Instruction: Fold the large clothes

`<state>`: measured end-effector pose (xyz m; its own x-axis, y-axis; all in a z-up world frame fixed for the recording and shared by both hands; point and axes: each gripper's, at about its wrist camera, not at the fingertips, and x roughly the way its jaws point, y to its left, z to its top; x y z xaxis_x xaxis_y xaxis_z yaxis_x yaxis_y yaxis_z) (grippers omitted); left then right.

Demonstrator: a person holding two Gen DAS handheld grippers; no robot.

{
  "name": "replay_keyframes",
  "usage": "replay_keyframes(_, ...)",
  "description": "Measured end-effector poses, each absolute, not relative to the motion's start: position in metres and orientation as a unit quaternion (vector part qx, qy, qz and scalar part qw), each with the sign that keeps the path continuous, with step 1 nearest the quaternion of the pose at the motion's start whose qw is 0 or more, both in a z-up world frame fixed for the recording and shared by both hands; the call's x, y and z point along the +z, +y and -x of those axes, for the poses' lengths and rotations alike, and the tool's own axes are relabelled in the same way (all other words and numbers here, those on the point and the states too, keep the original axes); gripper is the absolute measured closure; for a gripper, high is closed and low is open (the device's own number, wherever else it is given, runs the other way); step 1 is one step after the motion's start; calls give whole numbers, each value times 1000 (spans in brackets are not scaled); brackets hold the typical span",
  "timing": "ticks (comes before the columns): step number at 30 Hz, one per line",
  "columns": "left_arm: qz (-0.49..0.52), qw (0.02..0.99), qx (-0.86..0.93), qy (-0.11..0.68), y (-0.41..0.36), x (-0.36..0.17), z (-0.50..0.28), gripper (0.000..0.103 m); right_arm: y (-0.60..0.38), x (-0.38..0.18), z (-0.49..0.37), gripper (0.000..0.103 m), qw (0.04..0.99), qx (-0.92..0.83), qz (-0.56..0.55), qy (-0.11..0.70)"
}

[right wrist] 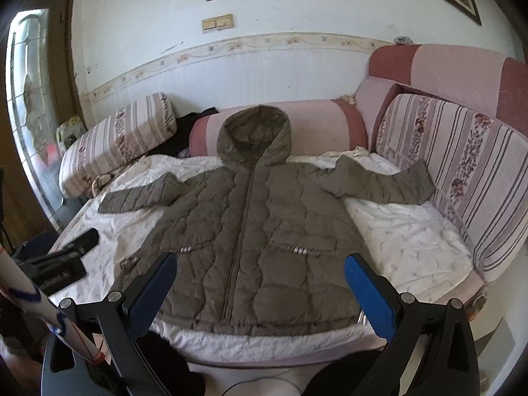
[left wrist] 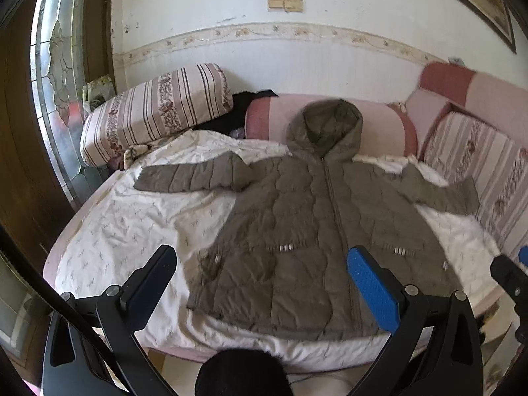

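Observation:
An olive-brown quilted hooded jacket [left wrist: 297, 217] [right wrist: 250, 231] lies flat, front up and zipped, on a white sheet [left wrist: 132, 217] [right wrist: 406, 237] over a bed. Both sleeves spread sideways and the hood points at the wall. My left gripper [left wrist: 260, 260] hangs open above the jacket's lower hem, nothing between its fingers. My right gripper [right wrist: 260, 267] is also open, held over the hem near the bed's front edge, empty. The right gripper's tip [left wrist: 508, 274] shows at the right edge of the left wrist view; the left gripper's finger [right wrist: 82, 241] shows at the left of the right wrist view.
A striped floral cushion [left wrist: 155, 112] [right wrist: 115, 142] and pink bolster [left wrist: 379, 125] [right wrist: 313, 125] line the back. Another striped cushion [right wrist: 462, 171] [left wrist: 478, 171] borders the right side. A glass-paned wooden door [left wrist: 56, 82] stands at left. Something dark [left wrist: 237, 373] sits below the bed's front edge.

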<state>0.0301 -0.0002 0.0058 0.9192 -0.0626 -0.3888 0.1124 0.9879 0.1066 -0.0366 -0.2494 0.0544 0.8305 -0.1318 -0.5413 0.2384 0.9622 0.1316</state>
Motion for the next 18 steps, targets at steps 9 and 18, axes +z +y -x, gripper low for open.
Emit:
replay_keyframes(9, -61, 984, -44, 161, -24, 80, -36, 0, -270, 109, 27, 0, 963, -99, -103, 230)
replay_keyframes(18, -85, 979, -28, 181, -53, 111, -97, 0, -303, 122, -22, 0, 953, -132, -114, 248)
